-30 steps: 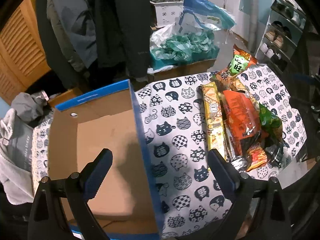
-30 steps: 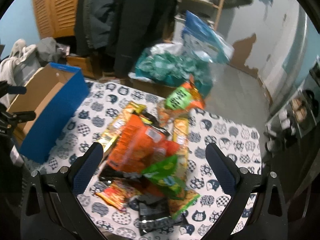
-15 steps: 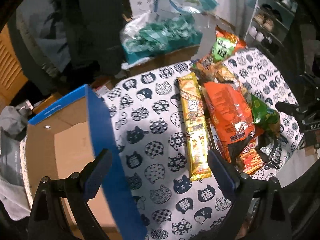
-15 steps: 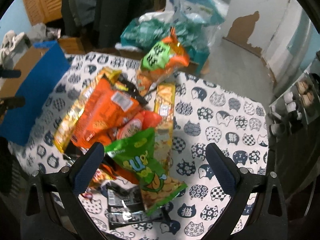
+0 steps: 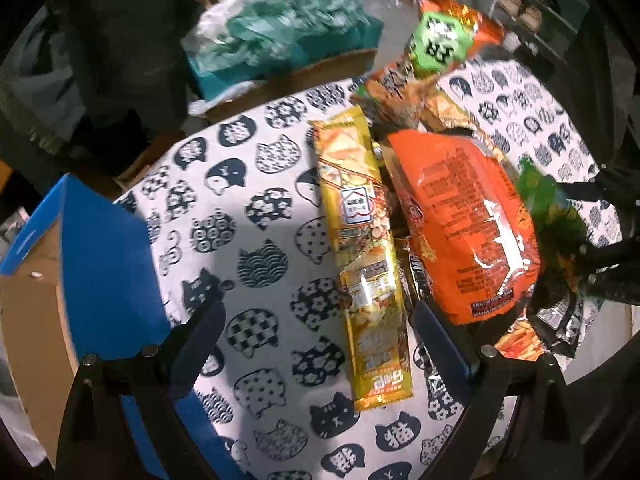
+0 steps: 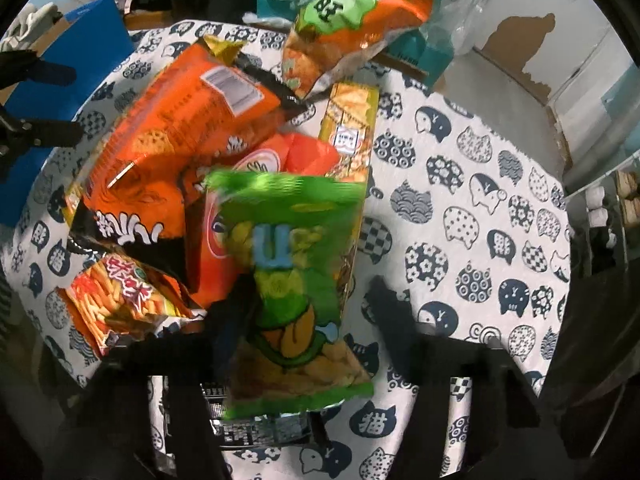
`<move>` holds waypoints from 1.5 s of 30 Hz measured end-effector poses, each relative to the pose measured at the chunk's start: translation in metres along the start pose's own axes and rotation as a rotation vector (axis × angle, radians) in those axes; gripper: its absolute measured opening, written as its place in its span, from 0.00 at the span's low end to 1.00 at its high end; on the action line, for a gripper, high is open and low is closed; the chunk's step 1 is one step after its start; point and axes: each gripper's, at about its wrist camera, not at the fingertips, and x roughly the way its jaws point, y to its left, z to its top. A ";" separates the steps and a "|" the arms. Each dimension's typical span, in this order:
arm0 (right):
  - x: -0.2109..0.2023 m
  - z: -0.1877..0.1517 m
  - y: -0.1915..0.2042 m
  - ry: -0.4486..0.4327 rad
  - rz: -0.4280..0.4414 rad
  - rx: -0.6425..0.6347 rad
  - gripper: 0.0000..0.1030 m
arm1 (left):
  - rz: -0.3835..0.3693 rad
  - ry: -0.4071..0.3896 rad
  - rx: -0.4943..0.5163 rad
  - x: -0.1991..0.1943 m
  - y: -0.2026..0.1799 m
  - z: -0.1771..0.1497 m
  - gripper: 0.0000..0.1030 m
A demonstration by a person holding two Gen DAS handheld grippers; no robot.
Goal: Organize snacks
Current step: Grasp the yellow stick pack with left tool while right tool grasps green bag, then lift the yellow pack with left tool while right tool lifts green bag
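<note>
A pile of snack bags lies on the cat-print tablecloth [image 5: 264,240]. A long yellow snack pack [image 5: 360,256] lies between the open fingers of my left gripper [image 5: 316,340], which hovers low over it and holds nothing. A big orange bag [image 5: 464,216] lies right of it. An open blue cardboard box [image 5: 92,264] stands at the left. In the right wrist view my right gripper [image 6: 312,304] is open, its blurred fingers either side of a green snack bag [image 6: 288,268], not closed on it. The orange bag [image 6: 176,132] lies left of it.
A green-and-orange bag [image 6: 352,12] stands at the far end of the pile. A small red fries pack [image 6: 116,300] and a black packet [image 6: 256,428] lie at its near end. Teal bags on a cardboard box [image 5: 280,40] sit behind the table. Shoe shelves [image 6: 616,200] stand at the right.
Both grippers have moved down and in toward the snack pile. The left one swung right from over the box to the yellow pack; the right one dropped over the green bag.
</note>
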 end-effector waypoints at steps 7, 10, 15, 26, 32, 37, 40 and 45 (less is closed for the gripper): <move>-0.001 -0.001 -0.008 -0.028 0.026 0.050 0.36 | -0.017 0.050 0.008 0.032 -0.011 0.010 0.94; -0.001 0.000 -0.011 -0.027 0.031 0.079 0.36 | -0.024 0.067 -0.008 0.046 -0.010 0.014 0.94; -0.001 0.002 -0.009 -0.031 0.021 0.082 0.36 | -0.049 0.060 -0.032 0.057 -0.009 0.020 0.87; -0.008 0.006 -0.012 -0.035 -0.006 0.123 0.34 | -0.072 0.041 -0.013 0.052 -0.010 0.013 0.31; -0.025 0.013 -0.009 -0.070 -0.006 0.135 0.22 | -0.049 -0.013 -0.024 0.025 -0.006 0.005 0.31; -0.028 0.016 -0.003 -0.068 0.010 0.143 0.21 | -0.026 -0.042 -0.032 0.011 0.002 -0.007 0.31; -0.026 0.016 -0.004 -0.065 0.028 0.167 0.21 | -0.018 -0.045 -0.041 0.002 0.006 -0.014 0.31; -0.010 0.017 -0.015 -0.035 0.070 0.245 0.54 | -0.035 -0.055 -0.068 -0.011 0.014 -0.025 0.31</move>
